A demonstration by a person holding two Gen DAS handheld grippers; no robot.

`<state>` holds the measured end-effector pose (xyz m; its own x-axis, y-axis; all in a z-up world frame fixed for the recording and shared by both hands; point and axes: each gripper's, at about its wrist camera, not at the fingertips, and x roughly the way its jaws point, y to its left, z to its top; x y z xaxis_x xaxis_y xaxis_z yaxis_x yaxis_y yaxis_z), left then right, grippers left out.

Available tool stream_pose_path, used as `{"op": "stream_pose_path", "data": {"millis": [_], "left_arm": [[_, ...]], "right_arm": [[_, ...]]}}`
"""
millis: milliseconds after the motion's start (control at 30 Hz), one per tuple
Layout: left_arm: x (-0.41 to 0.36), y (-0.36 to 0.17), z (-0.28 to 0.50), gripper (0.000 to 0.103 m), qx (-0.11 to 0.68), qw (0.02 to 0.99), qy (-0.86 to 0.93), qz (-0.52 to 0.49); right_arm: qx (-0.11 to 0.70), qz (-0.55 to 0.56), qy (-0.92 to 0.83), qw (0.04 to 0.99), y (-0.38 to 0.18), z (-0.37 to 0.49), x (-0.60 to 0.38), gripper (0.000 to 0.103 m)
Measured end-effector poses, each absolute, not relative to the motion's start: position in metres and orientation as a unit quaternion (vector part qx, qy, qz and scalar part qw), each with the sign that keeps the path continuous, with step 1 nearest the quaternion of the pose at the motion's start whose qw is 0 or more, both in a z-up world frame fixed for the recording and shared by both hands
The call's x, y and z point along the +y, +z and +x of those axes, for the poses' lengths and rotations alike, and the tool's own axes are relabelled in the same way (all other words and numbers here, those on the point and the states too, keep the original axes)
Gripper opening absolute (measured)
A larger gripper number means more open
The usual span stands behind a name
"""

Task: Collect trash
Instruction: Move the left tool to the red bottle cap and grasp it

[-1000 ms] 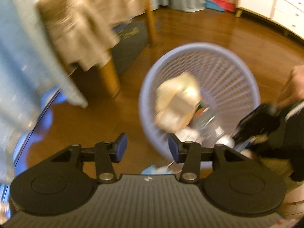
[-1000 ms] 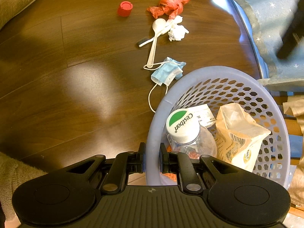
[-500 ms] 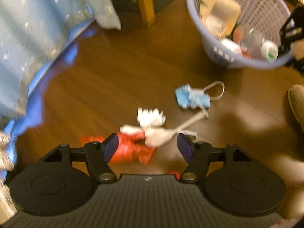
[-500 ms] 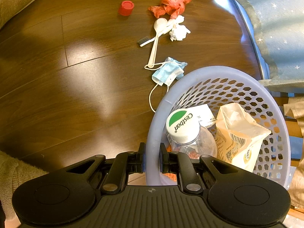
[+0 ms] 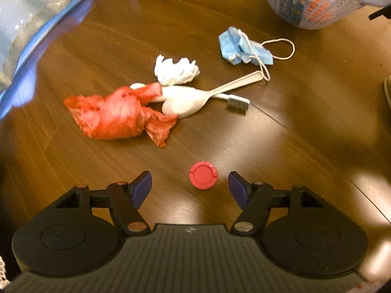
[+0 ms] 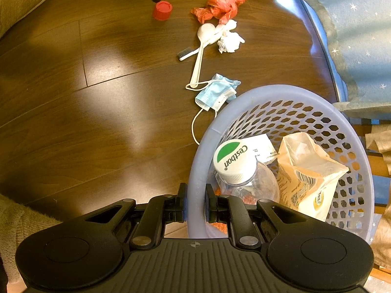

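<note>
Beside the basket [image 6: 281, 92] my right gripper [image 6: 195, 207] clamps its rim to steady it, while my left gripper [image 5: 190, 186], fingers apart, straddles the red cap [image 5: 203, 175] farther out.

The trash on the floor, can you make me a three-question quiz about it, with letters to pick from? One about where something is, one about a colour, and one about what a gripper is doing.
1. Where does the red cap lie?
A. On the floor between the open fingers of the left gripper
B. Inside the basket
C. On top of the face mask

2. What colour is the crumpled plastic bag beside the white spoon?
A. Green
B. Red
C. Black

3. What is the right gripper doing?
A. Hanging open over the spoon
B. Holding the toothbrush
C. Shut on the rim of the basket

Answers:
1. A: the left wrist view shows the cap on the wood floor between the two blue pads, touched by neither.
2. B: the bag is red in both views.
3. C: the right wrist view shows both fingers pressed on the lilac rim.
</note>
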<state>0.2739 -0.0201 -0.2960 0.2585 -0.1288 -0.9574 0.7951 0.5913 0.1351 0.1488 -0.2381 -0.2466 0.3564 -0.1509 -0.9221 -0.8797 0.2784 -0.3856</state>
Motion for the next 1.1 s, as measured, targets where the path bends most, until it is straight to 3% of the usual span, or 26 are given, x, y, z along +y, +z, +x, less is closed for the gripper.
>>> {"op": "stream_pose_path", "data": {"millis": [567,1100], "left_arm": [[-0.009,-0.321,0.278,0.063,0.521,0.738,-0.310,0.295],[-0.014,-0.335,0.282,0.044,0.519,0.737,-0.336,0.272]], "right_arm": [[0.489,-0.528,0.289,0.631,-0.248,0.150,-0.237,0.010],[0.490,-0.530,0.290,0.628,-0.248,0.150,-0.236,0.010]]}}
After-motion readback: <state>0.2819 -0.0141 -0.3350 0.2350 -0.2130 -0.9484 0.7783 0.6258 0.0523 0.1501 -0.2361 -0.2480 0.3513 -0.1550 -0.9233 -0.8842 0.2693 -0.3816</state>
